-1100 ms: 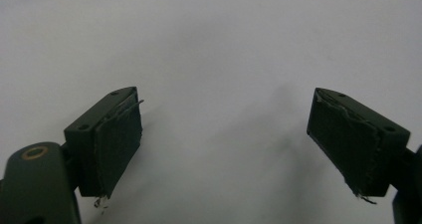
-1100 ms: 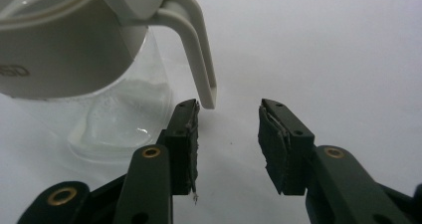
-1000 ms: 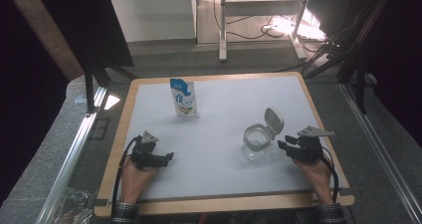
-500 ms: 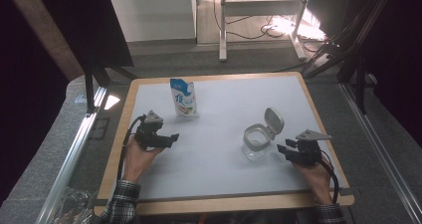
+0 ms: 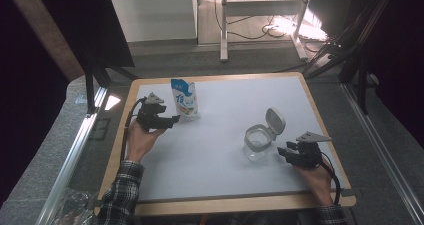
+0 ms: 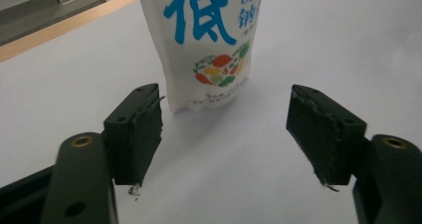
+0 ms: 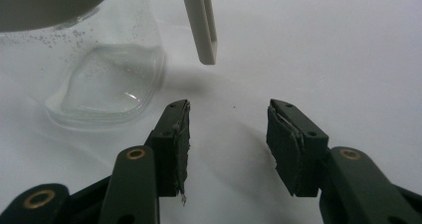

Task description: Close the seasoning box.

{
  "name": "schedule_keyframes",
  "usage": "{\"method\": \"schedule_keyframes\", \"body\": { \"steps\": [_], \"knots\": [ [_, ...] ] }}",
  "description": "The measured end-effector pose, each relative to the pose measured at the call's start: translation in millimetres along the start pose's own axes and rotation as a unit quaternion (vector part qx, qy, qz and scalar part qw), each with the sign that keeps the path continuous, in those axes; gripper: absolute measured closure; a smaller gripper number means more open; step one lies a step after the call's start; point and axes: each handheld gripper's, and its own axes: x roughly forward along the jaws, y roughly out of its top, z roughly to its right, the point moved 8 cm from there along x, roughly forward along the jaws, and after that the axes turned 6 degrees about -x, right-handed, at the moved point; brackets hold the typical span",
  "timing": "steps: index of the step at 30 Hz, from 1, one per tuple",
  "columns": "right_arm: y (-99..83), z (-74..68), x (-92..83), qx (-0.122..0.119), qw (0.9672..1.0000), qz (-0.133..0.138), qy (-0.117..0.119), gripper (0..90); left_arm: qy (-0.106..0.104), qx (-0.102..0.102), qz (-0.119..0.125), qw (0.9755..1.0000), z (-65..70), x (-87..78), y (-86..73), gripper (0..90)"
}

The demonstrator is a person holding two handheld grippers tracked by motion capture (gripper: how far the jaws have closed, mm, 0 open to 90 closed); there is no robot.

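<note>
At the near edge of the white-topped desk (image 5: 210,160), a person's plaid-sleeved forearms reach in, each hand holding a gripper. The right gripper (image 5: 292,155) rests low on the desk surface toward the right side, its fingers (image 7: 174,139) spread apart with nothing between them — bare desk shows in the gap. Just beside it, to its left in the high view, stands a clear jar (image 5: 256,145) with a grey rim and its hinged lid (image 5: 275,120) flipped up and open; in the right gripper view the jar's glassy base (image 7: 107,84) sits just ahead of the left finger, with the edge of the lid hanging above the gap.

Farther back on the left, the left gripper (image 5: 167,120) is held above the desk, its fingers (image 6: 137,129) also spread wide and gripping nothing. Just beyond them stands a white pouch (image 5: 184,99) with blue lettering and a small fruit emblem — upright near the far left of the desk, close to the fingertips but apart from them. Its lower end (image 6: 209,79) sits between the two fingers' lines of sight in the left gripper view.
</note>
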Motion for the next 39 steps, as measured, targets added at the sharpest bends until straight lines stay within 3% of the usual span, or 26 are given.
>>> {"method": "schedule_keyframes", "body": {
  "steps": [12, 19, 25, 30, 36, 39],
  "knots": [
    [-3.4, 1.3, 1.7, 0.011, 0.9999, -0.005, 0.004, 49.0, -0.018, 0.005, 0.0, 0.9998, -13.7, 4.4, 29.2, 36.8],
    [-4.2, -0.3, 3.0, 0.003, 0.9999, -0.013, 0.006, 46.6, -0.025, 0.009, -0.005, 0.9996, -22.6, 11.3, 39.9, 42.4],
    [-4.2, -0.6, 3.2, 0.004, 0.9999, -0.013, 0.01, 44.8, -0.022, 0.027, -0.009, 0.9994, -29.9, 20.5, 49.5, 42.5],
    [-4.2, -1.5, 3.5, 0.0, 0.9998, -0.013, 0.011, 43.2, -0.043, 0.039, -0.006, 0.9983, -29.6, 27.4, 56.3, 42.5],
    [-4.2, -1.7, 3.6, -0.001, 0.9998, -0.013, 0.014, 42.2, -0.064, 0.049, -0.008, 0.9967, -25.8, 30.0, 60.8, 54.1],
    [-4.2, -2.0, 3.6, 0.0, 0.9998, -0.014, 0.015, 41.9, -0.051, 0.06, -0.012, 0.9968, -24.8, 29.7, 61.6, 63.4]
  ]
}}
